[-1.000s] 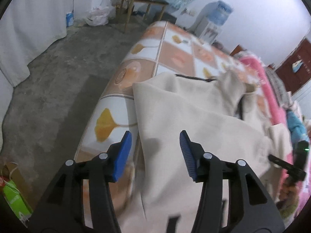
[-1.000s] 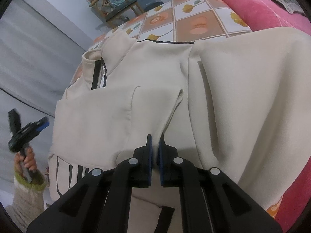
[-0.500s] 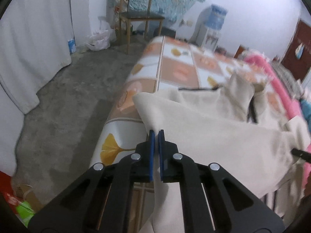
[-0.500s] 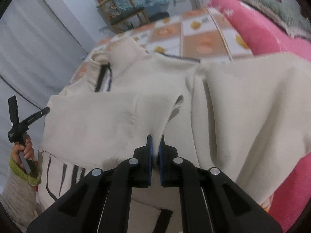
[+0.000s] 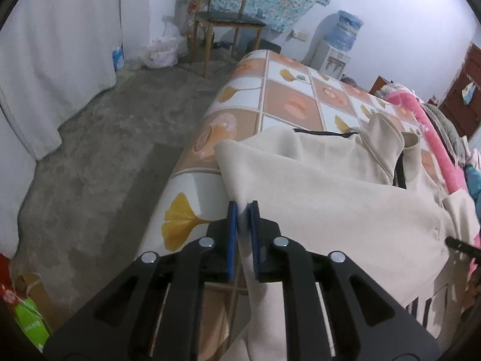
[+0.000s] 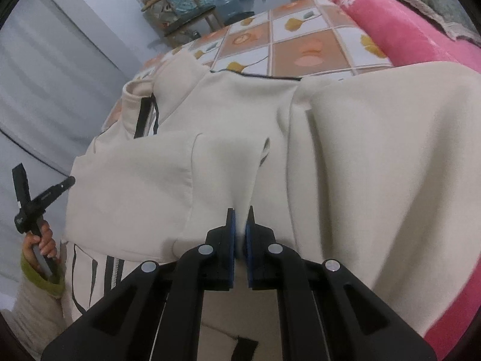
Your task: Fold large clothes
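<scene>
A large cream jacket (image 5: 345,192) with a black zip and stand-up collar lies across a bed with a tiled leaf-print sheet (image 5: 288,90). My left gripper (image 5: 243,207) is shut on the jacket's left edge at the bed's side. In the right wrist view the jacket (image 6: 360,156) fills the frame, collar (image 6: 135,102) at the left. My right gripper (image 6: 240,213) is shut on a pinched fold of the jacket near its middle. The left gripper (image 6: 33,198) shows at the far left, held in a hand.
A pink blanket (image 6: 399,27) runs along the bed's far side. A wooden chair (image 5: 225,21) and a water dispenser (image 5: 336,48) stand beyond the bed. Grey concrete floor (image 5: 99,162) and a white curtain (image 5: 45,45) lie left of the bed.
My left gripper was open a second ago; it has closed on the jacket's left edge and lifted it slightly. My right gripper stays shut on its fold and has risen a little.
</scene>
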`<state>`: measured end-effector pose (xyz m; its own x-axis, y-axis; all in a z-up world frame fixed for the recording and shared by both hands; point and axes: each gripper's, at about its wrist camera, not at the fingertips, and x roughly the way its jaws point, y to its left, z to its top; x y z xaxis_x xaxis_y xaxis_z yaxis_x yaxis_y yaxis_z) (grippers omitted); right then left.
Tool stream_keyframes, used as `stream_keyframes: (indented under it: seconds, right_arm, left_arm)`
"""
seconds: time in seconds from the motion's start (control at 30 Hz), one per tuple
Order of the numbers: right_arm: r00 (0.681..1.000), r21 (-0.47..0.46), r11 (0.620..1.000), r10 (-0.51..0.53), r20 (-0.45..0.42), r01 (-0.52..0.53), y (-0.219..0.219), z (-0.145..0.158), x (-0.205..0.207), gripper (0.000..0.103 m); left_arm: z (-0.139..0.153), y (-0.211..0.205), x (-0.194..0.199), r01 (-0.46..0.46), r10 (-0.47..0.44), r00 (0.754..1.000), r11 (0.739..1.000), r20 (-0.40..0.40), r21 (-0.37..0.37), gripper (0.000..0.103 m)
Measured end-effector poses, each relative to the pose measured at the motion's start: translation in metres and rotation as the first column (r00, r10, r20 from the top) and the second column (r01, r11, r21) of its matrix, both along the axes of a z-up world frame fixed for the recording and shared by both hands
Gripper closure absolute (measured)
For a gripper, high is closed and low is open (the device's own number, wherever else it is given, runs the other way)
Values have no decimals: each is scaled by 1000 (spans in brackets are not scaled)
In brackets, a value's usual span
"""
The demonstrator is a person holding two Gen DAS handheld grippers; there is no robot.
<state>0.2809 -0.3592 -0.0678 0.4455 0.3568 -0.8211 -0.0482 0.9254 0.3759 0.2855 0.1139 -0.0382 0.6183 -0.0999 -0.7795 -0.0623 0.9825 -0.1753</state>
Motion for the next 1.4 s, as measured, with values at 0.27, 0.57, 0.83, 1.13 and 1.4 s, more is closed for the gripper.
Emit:
stream_keyframes:
  seconds: [0.27, 0.57, 0.83, 1.13, 1.4]
  right_arm:
    - [1000, -66, 998, -21, 9, 21, 3, 6, -4, 97]
    - [998, -245, 967, -68, 15, 70, 5, 22, -11, 87]
    - [988, -290, 951, 138, 74, -111, 65, 34, 11, 63]
    - [985, -358, 920, 175, 7, -161, 74, 12, 13, 53]
    - [987, -410, 898, 161, -29, -159, 80, -5, -14, 31]
  left_arm:
    - [40, -17, -26, 93, -96, 991, 995, 97, 28, 80]
    - [13, -56, -43, 233, -230, 972, 969, -49, 79, 77]
    - [16, -82, -26, 284, -280, 958, 955, -53, 88, 32]
    - [0, -99, -44, 315, -301, 948, 929, -100, 195, 31]
    - [-22, -104, -67, 311, -279, 947, 920, -157, 240, 16]
